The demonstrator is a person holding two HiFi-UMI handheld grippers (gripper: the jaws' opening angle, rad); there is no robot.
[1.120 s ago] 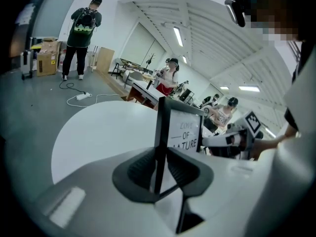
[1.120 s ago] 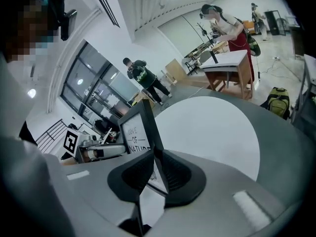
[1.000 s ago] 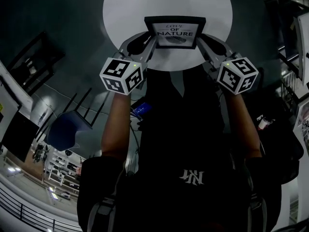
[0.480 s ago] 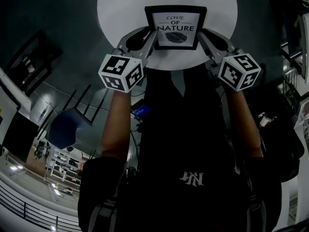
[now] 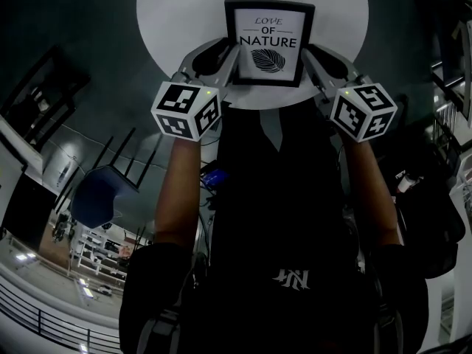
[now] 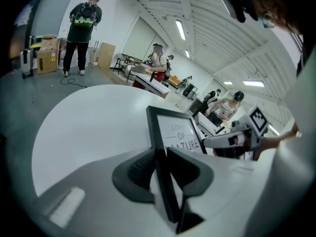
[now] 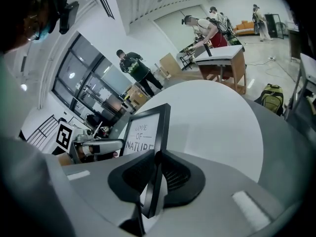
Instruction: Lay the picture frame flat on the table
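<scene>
A black picture frame [image 5: 268, 41] with a white print reading "LOVE OF NATURE" is held over the round white table [image 5: 177, 21], its face turned up toward the head camera. My left gripper [image 5: 230, 57] is shut on the frame's left edge and my right gripper [image 5: 308, 56] on its right edge. In the left gripper view the frame [image 6: 173, 132] runs between the jaws of the left gripper [image 6: 163, 164], leaning over the table [image 6: 89, 127]. The right gripper view shows the frame [image 7: 145, 132] clamped in the right gripper [image 7: 155, 169]. I cannot tell whether its lower edge touches the table.
A blue chair [image 5: 99, 194] stands on the floor at the person's lower left. Several people stand in the room beyond the table [image 7: 217, 112]. A wooden desk [image 7: 219, 58], a backpack [image 7: 271, 100] and cardboard boxes [image 6: 47, 58] lie farther off.
The frame has tipped back with both grippers shut on it, so its printed face shows taller and fuller from above. Both grippers kept their hold on its sides.
</scene>
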